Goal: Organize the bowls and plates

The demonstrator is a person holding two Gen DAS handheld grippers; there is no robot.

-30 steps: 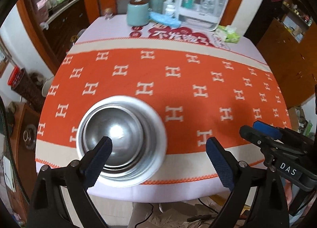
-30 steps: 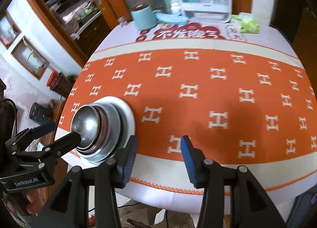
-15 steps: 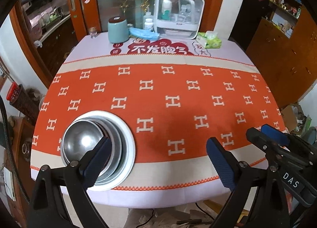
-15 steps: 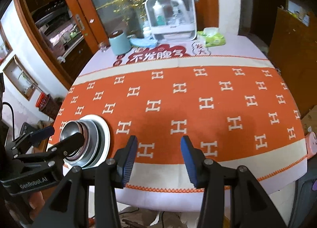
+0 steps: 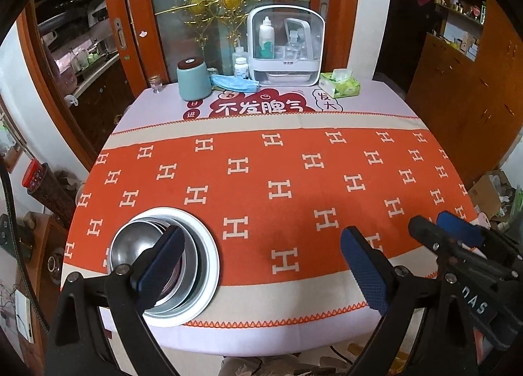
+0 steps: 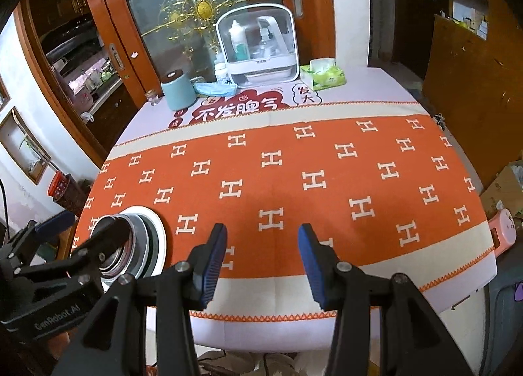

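Your left gripper (image 5: 261,264) gapes wide and your right gripper (image 6: 261,260) stands moderately parted, both holding nothing. The stacked round steel bowls (image 5: 137,248) sit upright, mouths up, on the white plate (image 5: 209,264) at the table's near-left corner.

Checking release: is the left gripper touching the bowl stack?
Cannot tell. In the left wrist view one finger overlaps the bowl stack; neither view plainly shows contact or a gap.

The tablecloth (image 5: 281,160) is orange, patterned with cream H shapes, bordered in cream and lilac. A silvery steel bowl (image 5: 137,248) sits nested over a white plate (image 5: 209,264). Both grippers wear blue pads (image 6: 212,258) on black frames. At the back stand a teal canister (image 5: 193,80), a pale blue face mask (image 5: 233,83) and a green tissue pack (image 5: 340,84).
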